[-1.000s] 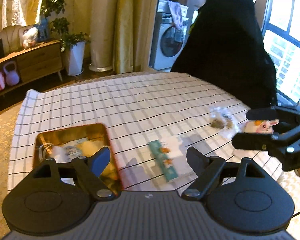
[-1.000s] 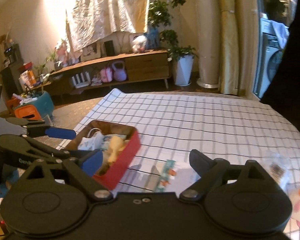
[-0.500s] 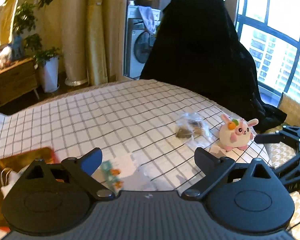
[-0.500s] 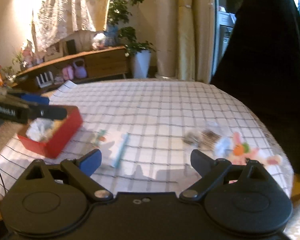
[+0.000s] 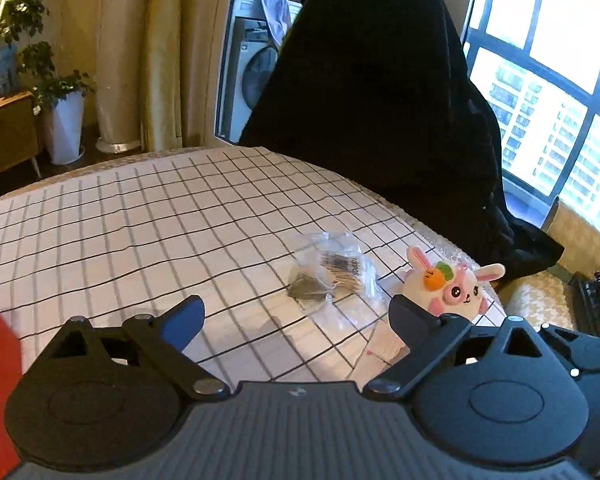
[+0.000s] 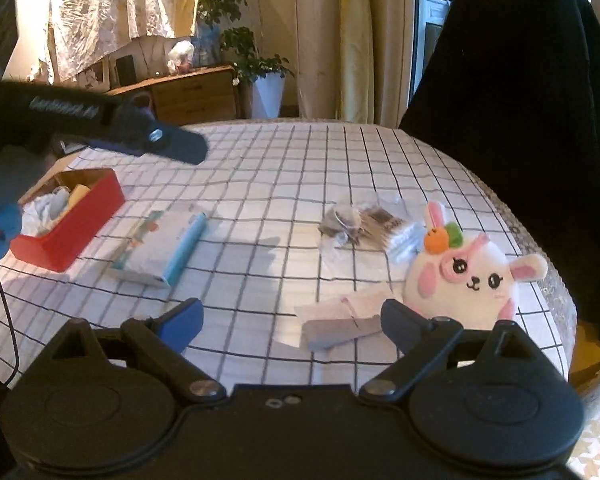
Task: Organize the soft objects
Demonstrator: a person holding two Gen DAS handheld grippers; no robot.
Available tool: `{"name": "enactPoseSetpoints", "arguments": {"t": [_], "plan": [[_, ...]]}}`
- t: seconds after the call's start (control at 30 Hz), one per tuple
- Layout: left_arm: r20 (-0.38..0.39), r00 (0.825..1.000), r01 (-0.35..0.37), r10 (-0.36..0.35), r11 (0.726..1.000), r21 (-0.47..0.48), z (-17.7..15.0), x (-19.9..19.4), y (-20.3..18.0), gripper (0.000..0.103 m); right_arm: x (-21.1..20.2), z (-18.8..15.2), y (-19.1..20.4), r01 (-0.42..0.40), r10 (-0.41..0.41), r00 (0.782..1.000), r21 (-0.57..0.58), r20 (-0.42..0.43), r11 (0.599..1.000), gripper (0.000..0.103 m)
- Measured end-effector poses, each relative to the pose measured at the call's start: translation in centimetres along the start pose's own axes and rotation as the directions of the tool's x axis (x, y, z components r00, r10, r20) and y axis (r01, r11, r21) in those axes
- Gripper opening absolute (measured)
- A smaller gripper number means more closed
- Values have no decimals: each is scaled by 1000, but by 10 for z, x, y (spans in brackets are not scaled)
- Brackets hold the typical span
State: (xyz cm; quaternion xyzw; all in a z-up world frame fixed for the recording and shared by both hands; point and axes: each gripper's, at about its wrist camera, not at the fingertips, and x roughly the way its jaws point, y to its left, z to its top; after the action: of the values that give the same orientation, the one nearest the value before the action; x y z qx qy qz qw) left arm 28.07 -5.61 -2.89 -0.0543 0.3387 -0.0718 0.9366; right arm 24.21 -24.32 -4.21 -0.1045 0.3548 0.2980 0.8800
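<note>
A white and pink bunny plush (image 6: 466,276) with a carrot on its head sits near the table's right edge; it also shows in the left wrist view (image 5: 448,288). A clear crinkled bag (image 6: 360,224) lies left of it, also in the left wrist view (image 5: 336,276). A tissue pack (image 6: 160,246) lies mid-table. A red box (image 6: 72,224) with soft items stands at the left. My right gripper (image 6: 292,318) is open and empty, just short of the plush. My left gripper (image 5: 296,312) is open and empty above the table.
A small flat pink and grey packet (image 6: 340,320) lies in front of the plush. A black draped shape (image 5: 380,92) stands behind the checked tablecloth (image 5: 160,216). The left gripper's body (image 6: 100,120) hangs over the box side in the right wrist view.
Both grippers have swung right, from the red box and tissue pack toward the clear bag and bunny plush. The plush is now much closer to the right gripper. Both stay open.
</note>
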Motion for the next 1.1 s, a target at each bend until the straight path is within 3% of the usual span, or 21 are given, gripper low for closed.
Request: {"name": "enactPoseSetpoints", "arguments": {"t": [0.43, 1.1], "plan": [[-99, 991, -90, 92, 996, 25, 7, 92, -14, 99, 61, -11, -22, -46, 42, 997, -63, -60, 997, 95], [-210, 977, -35, 29, 999, -24, 4, 176, -10, 98, 107, -21, -31, 36, -38, 998, -35, -54, 999, 97]]}}
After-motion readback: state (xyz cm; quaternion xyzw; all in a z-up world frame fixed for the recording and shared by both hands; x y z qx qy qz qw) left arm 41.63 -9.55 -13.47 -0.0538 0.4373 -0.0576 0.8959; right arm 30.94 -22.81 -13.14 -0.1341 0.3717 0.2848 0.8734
